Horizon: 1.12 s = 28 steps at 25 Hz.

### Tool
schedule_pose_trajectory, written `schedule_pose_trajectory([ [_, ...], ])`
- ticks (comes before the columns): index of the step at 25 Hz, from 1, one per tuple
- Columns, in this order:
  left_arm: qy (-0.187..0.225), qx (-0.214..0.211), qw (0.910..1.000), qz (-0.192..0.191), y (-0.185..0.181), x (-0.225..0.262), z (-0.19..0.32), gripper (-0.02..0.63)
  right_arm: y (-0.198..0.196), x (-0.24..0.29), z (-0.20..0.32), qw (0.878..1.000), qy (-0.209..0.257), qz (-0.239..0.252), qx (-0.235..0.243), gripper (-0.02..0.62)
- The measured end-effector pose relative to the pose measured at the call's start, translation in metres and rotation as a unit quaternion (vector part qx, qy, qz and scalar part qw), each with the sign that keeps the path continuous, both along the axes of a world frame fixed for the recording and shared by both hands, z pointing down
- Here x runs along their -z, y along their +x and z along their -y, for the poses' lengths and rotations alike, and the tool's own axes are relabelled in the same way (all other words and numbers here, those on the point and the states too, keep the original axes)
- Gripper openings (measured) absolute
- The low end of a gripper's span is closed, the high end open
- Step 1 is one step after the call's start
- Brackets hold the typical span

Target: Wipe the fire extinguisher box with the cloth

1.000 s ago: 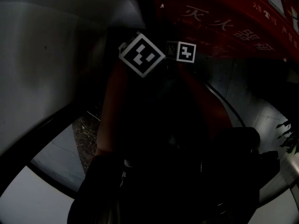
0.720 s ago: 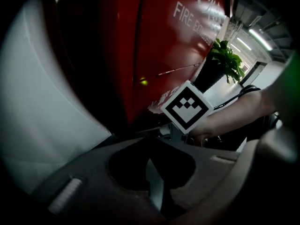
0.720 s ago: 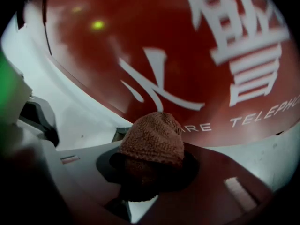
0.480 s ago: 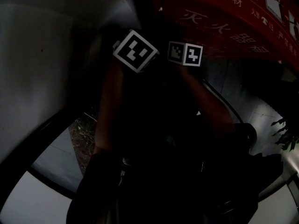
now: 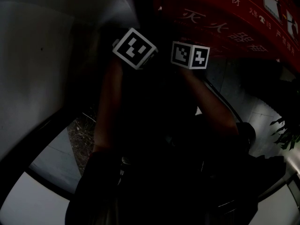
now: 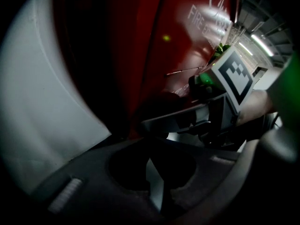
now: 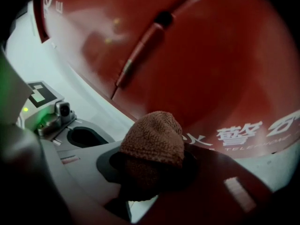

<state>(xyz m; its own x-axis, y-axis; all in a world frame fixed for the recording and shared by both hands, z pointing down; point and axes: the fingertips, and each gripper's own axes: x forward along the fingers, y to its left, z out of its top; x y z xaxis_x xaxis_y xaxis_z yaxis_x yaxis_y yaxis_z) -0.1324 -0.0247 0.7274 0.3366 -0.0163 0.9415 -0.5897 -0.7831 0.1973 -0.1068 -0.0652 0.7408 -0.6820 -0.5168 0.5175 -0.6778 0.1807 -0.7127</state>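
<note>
The red fire extinguisher box [image 7: 211, 55] with white lettering fills the right gripper view; its face also shows in the left gripper view [image 6: 154, 41] and at the head view's upper right [image 5: 225, 22]. My right gripper [image 7: 152, 165] is shut on a brown knitted cloth [image 7: 154, 135], which bulges out of the jaws close to the box's lower face. My left gripper [image 6: 152, 156] hovers beside the box's left edge, its jaws together with nothing in them. In the dark head view only the two marker cubes, left [image 5: 135, 48] and right [image 5: 190, 55], stand out.
A slim red handle [image 7: 140, 50] runs down the box face. A white wall [image 6: 42, 102] adjoins the box on the left. Pale floor tiles [image 5: 47, 163] lie below, and plant leaves [image 5: 283, 135] reach in at the right edge.
In the head view the left cube has shifted slightly up and left. The right cube has moved a little right and turned, so two of its faces show.
</note>
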Motion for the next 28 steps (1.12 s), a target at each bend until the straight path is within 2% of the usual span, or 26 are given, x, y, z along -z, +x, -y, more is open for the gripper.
schedule_pose_trajectory([
  [15, 0.003, 0.006, 0.9998, -0.021, 0.009, 0.003, 0.002, 0.003, 0.004, 0.048, 0.0, 0.999, 0.031, 0.031, 0.004, 0.121],
  [28, 0.038, 0.036, 0.9985, 0.016, -0.013, 0.006, 0.015, 0.003, 0.005, 0.091, -0.001, 0.995, 0.061, 0.072, 0.012, 0.121],
])
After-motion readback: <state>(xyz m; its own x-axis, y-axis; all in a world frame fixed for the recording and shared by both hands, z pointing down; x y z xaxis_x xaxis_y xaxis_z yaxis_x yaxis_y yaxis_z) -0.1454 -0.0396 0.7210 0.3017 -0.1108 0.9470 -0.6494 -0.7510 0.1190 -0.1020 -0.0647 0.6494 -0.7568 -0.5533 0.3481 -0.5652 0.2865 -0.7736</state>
